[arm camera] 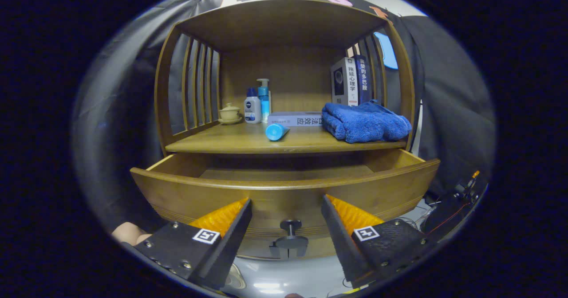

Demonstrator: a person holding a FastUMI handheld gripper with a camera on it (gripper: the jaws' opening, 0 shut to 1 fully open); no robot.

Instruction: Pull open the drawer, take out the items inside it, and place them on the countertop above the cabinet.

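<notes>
I see the jaws (286,220) spread wide at the bottom of the frame, holding nothing. The drawer (284,189) sits pulled out across the middle of the frame, its curved front facing me. Its dark knob (289,240) hangs low in the centre, in the gap between the two fingers (230,227) and touching neither. From here I only make out a strip of bare wooden floor inside the drawer; whether anything lies nearer the front I cannot tell, since the front panel hides it.

Above the drawer is the tabletop (248,143) of the cabinet (284,23). A blue tube (277,131) lies near its front edge at centre, cap end toward me. Just behind it lies a flat book (295,119). To the right of that rests a folded blue towel (364,121), with two upright books (350,81) standing behind it by the right side slats. At centre left stand a white bottle (252,106) and a blue pump bottle (264,98) close together, with a small lidded cup (230,113) on a saucer further left.

A bit of a hand (128,233) shows at the lower left, beside the left finger.
</notes>
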